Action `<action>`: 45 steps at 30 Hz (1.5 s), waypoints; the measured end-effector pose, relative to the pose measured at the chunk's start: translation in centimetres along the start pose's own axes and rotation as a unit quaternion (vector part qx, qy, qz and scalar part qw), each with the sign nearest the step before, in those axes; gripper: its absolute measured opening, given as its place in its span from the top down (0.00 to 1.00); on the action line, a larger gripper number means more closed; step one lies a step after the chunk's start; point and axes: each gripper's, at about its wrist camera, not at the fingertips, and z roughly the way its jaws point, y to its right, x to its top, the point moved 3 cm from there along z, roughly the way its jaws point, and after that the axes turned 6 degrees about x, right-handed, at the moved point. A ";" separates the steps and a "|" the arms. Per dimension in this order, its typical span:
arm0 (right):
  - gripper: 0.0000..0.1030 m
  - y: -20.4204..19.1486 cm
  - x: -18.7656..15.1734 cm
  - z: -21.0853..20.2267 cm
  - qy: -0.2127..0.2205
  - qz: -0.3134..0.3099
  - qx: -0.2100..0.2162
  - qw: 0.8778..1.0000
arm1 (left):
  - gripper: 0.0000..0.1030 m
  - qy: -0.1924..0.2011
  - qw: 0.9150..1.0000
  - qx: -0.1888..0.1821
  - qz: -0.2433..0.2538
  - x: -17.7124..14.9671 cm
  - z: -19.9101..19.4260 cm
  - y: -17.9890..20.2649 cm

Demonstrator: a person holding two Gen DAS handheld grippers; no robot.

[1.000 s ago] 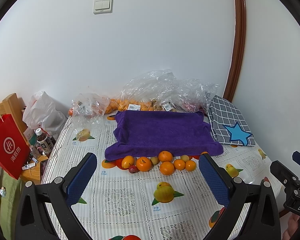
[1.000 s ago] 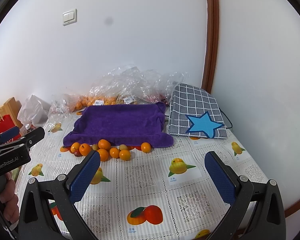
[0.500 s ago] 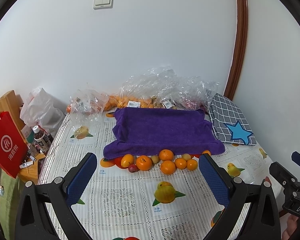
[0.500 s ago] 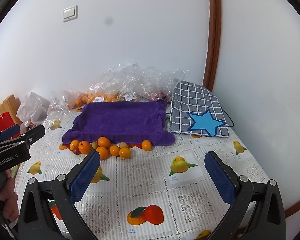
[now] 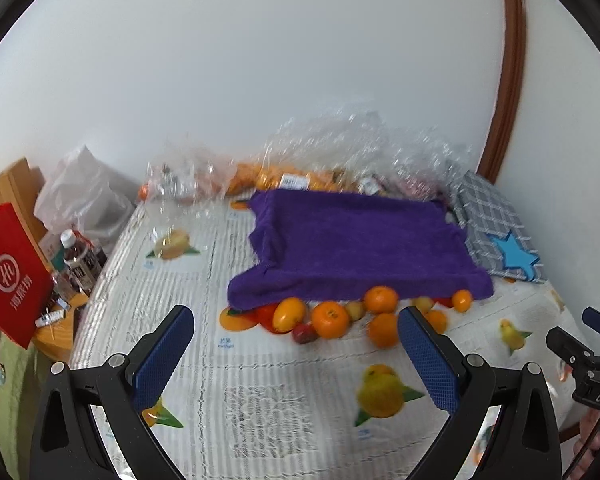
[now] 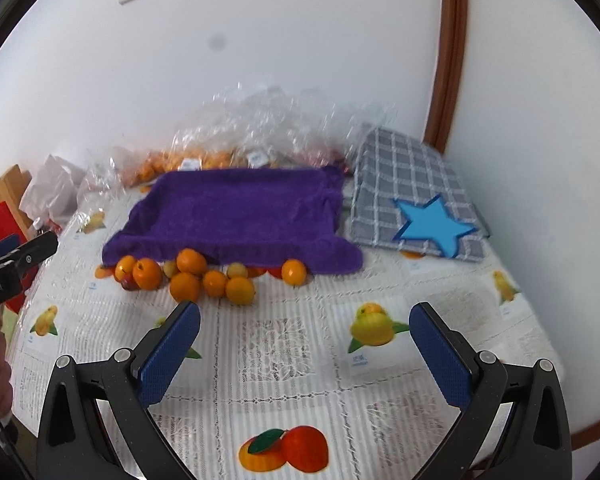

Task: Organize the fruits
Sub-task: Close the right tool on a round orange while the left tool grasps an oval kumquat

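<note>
Several loose oranges (image 5: 330, 319) (image 6: 185, 286), small yellow fruits (image 6: 236, 270) and a dark red fruit (image 5: 304, 334) lie in a row along the near edge of a purple towel-covered tray (image 5: 360, 240) (image 6: 240, 212). My left gripper (image 5: 296, 354) is open and empty above the tablecloth, a short way in front of the fruit. My right gripper (image 6: 304, 350) is open and empty, in front of and to the right of the fruit row. Each gripper shows at the edge of the other's view.
Clear plastic bags of fruit (image 5: 340, 160) (image 6: 260, 132) pile up against the wall behind the tray. A grey checked cushion with a blue star (image 6: 416, 204) (image 5: 496, 228) lies to its right. A red paper bag (image 5: 8, 276) and bottles (image 5: 78, 256) stand left of the table.
Both grippers have moved forward toward the fruit row; the fruit and towel appear larger and closer. Both stay open and empty.
</note>
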 end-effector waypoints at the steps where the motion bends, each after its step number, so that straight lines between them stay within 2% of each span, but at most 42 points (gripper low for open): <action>1: 0.00 0.3 -0.4 1.0 -0.002 -0.001 0.005 1.000 | 0.02 -0.004 1.000 0.001 0.000 -0.3 0.6 -0.3; 4: 0.02 0.9 -1.7 3.9 0.000 -0.007 0.007 1.000 | 0.05 -0.024 1.000 0.005 0.002 -1.8 3.1 -1.3; 6: 0.06 1.2 -2.3 5.8 -0.003 -0.012 -0.004 1.000 | 0.14 -0.036 0.999 0.002 0.000 -2.6 4.3 -1.8; 8: 0.14 1.5 -2.6 7.6 -0.016 -0.009 -0.007 1.000 | 0.15 -0.049 0.999 -0.003 -0.004 -3.5 5.7 -2.3; 12: 0.22 2.0 -2.8 11.2 -0.032 0.006 -0.009 0.999 | 0.16 -0.070 0.997 -0.015 -0.010 -4.7 7.8 -2.7; 14: 0.29 2.4 -2.7 12.6 -0.038 0.013 -0.010 0.999 | 0.21 -0.077 0.997 -0.014 -0.006 -5.3 8.7 -2.8; 17: 0.39 3.0 -2.5 14.6 -0.058 0.034 0.021 0.998 | 0.32 -0.090 0.996 -0.013 -0.008 -6.1 10.1 -3.0; 20: 0.40 3.3 -2.3 15.8 -0.067 0.060 0.063 0.994 | 0.38 -0.090 0.996 -0.012 -0.012 -6.5 10.7 -3.0; 22: 0.40 3.4 -2.1 16.2 -0.060 0.063 0.066 0.994 | 0.40 -0.088 0.995 -0.034 -0.014 -6.6 10.7 -2.9; 27: 0.43 3.1 -0.8 17.3 -0.061 0.050 0.071 0.994 | 0.40 -0.091 0.995 -0.042 -0.011 -6.4 10.9 -2.9; 29: 0.49 2.9 -0.2 17.8 -0.062 0.043 0.068 0.995 | 0.40 -0.090 0.995 -0.051 -0.015 -6.3 10.9 -3.0; 32: 0.59 2.4 0.3 18.7 -0.070 0.028 0.057 0.996 | 0.41 -0.080 0.991 -0.102 -0.032 -5.9 10.8 -3.1; 33: 0.62 2.3 0.4 18.8 -0.070 0.020 0.051 0.996 | 0.43 -0.075 0.991 -0.107 -0.036 -5.7 10.7 -3.1; 35: 0.70 1.9 0.4 18.8 -0.070 0.007 0.052 0.996 | 0.43 -0.067 0.992 -0.099 -0.033 -5.1 11.0 -2.9; 40: 0.70 2.1 -0.1 18.0 -0.066 0.005 0.062 0.996 | 0.46 -0.069 0.991 -0.104 -0.046 -3.0 12.6 -2.6; 42: 0.70 2.2 -0.3 17.5 -0.058 0.005 0.064 0.996 | 0.56 -0.068 0.991 -0.102 -0.046 -2.2 13.5 -2.4; 45: 0.70 2.3 -0.4 16.9 -0.047 0.005 0.072 0.996 | 0.64 -0.082 0.990 -0.107 -0.049 -1.9 14.9 -2.1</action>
